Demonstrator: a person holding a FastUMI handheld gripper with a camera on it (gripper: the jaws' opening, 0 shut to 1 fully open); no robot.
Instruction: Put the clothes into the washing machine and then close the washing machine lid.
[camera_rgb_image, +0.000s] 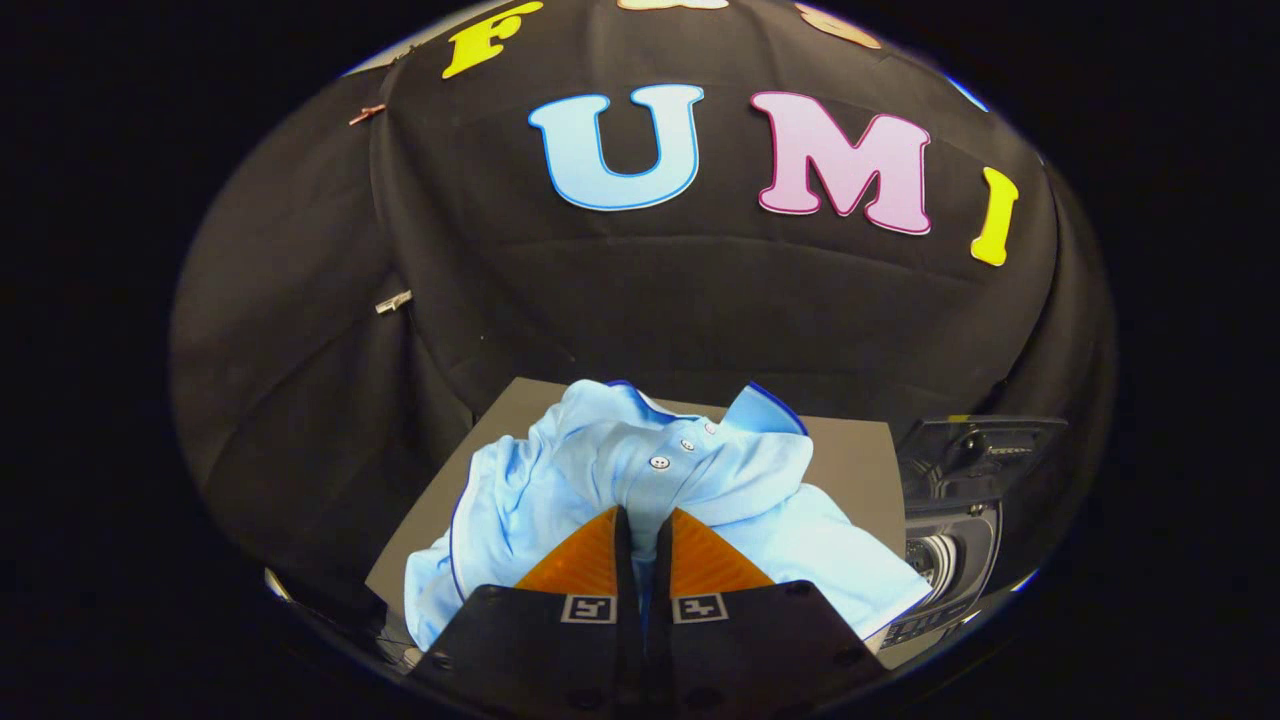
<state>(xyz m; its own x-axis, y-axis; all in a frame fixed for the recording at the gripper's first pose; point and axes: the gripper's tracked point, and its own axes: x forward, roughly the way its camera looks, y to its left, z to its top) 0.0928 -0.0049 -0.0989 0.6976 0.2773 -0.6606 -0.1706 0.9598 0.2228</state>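
Observation:
A light blue polo shirt (640, 470) with white buttons and a dark-trimmed collar lies bunched on a grey tabletop (850, 450). My gripper (642, 520) is shut on a fold of the shirt just below the button placket, both fingers pressing the cloth between them. The shirt spreads to both sides of the fingers and beyond them. To the right of the table stands the washing machine (960, 520), dark, with its lid (985, 440) raised and the drum opening showing beside the shirt's right edge.
Black cloth walls close the booth behind and to the left of the table. Two small clips (393, 301) hold the cloth on the left wall. The table's far edge lies just past the shirt's collar.

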